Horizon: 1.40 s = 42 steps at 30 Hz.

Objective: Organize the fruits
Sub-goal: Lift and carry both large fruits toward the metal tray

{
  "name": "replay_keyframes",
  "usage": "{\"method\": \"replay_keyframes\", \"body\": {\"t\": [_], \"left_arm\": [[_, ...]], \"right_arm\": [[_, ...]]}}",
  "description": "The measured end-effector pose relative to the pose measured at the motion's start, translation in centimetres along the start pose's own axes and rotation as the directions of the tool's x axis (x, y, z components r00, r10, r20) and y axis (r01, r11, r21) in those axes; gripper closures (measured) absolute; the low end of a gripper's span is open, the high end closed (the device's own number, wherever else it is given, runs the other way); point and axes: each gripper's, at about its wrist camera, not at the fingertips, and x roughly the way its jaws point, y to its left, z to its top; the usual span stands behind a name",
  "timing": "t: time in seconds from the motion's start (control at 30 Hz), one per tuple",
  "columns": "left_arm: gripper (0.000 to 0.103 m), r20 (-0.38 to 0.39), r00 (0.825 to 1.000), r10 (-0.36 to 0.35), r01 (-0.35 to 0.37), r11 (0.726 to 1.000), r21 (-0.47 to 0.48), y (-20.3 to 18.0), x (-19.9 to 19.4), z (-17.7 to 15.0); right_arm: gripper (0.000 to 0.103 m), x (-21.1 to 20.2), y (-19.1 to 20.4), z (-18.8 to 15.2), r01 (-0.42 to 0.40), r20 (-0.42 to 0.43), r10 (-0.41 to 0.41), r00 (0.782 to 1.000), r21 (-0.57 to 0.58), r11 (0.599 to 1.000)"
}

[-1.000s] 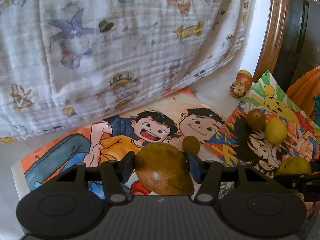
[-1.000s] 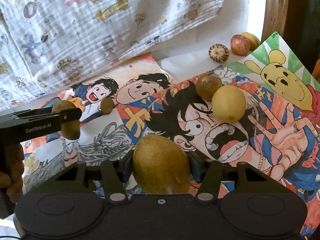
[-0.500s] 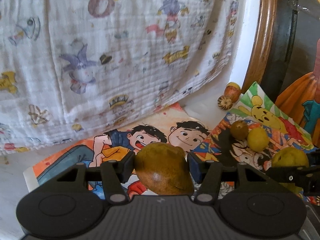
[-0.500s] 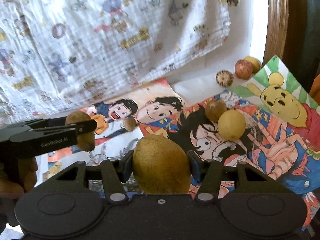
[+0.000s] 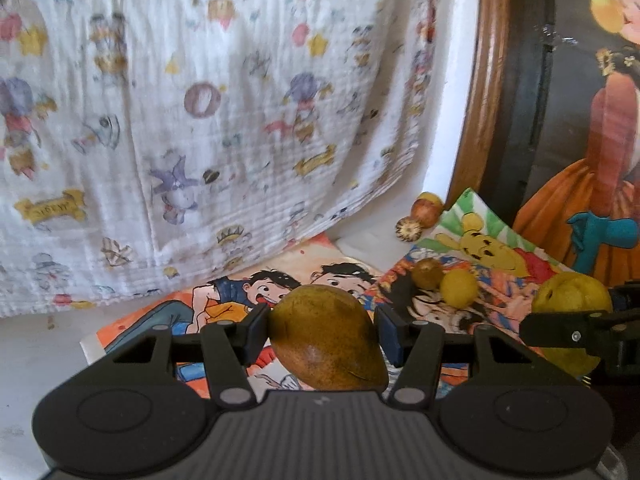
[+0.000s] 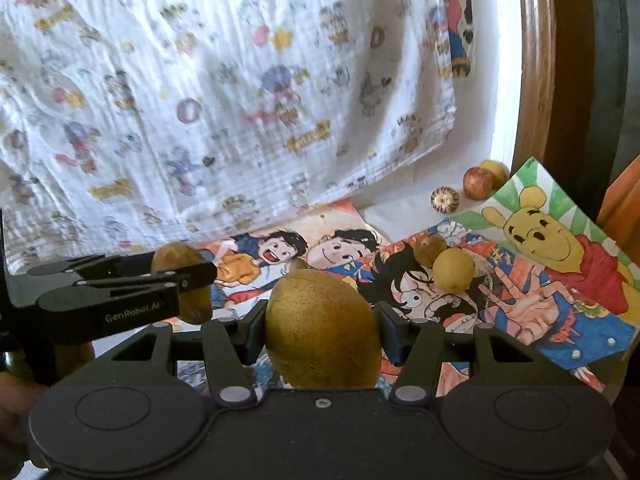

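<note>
Both views are brightly lit by soft daylight, strongest on the white patterned cloth [image 5: 224, 128], which looks washed out and slightly motion-blurred, more so in the left wrist view. Fisheye distortion bends the wooden frame [image 6: 536, 80] at the right edge. Corners darken to black. Shadows under the fruit are faint.

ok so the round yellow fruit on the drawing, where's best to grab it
Grip the round yellow fruit across its widest middle, coming from above and its right. It looks near spherical, and the small brown fruit crowds its upper left, so fingers fit best front and back.
</note>
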Motion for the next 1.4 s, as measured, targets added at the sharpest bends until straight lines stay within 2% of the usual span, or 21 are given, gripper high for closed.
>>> {"method": "replay_keyframes", "body": {"t": [0.4, 0.83, 1.13, 1.4], "left_arm": [[0.043, 0.055, 0.997, -0.049, 0.046, 0.998, 0.046, -3.3, -6.9, -0.7], [0.043, 0.036, 0.992, -0.119, 0.115, 0.989, 0.093, -6.8, -11.1, -3.7], [0.043, -0.023, 0.99, -0.14, 0.141, 0.986, 0.094, -7.5, -11.5, -6.7], [0.043, -0.097, 0.99, -0.1, 0.106, 0.992, 0.068, -5.5, -9.4, -9.1]], "right_arm": [[0.045, -7.8, 1.0, -2.3, 0.016, 0.084, -0.018, 0.996, 0.018, 1.0], [0.045, -13.2, 0.2, -6.7, 0.056, 0.108, -0.065, 0.992, 0.082, 0.995], [0.045, -13.6, -0.3, -9.7, 0.064, 0.07, -0.073, 0.995, 0.119, 0.991], [0.045, -10.7, 1.1, -12.4, 0.026, -0.016, -0.024, 1.0, 0.13, 0.991]]}}
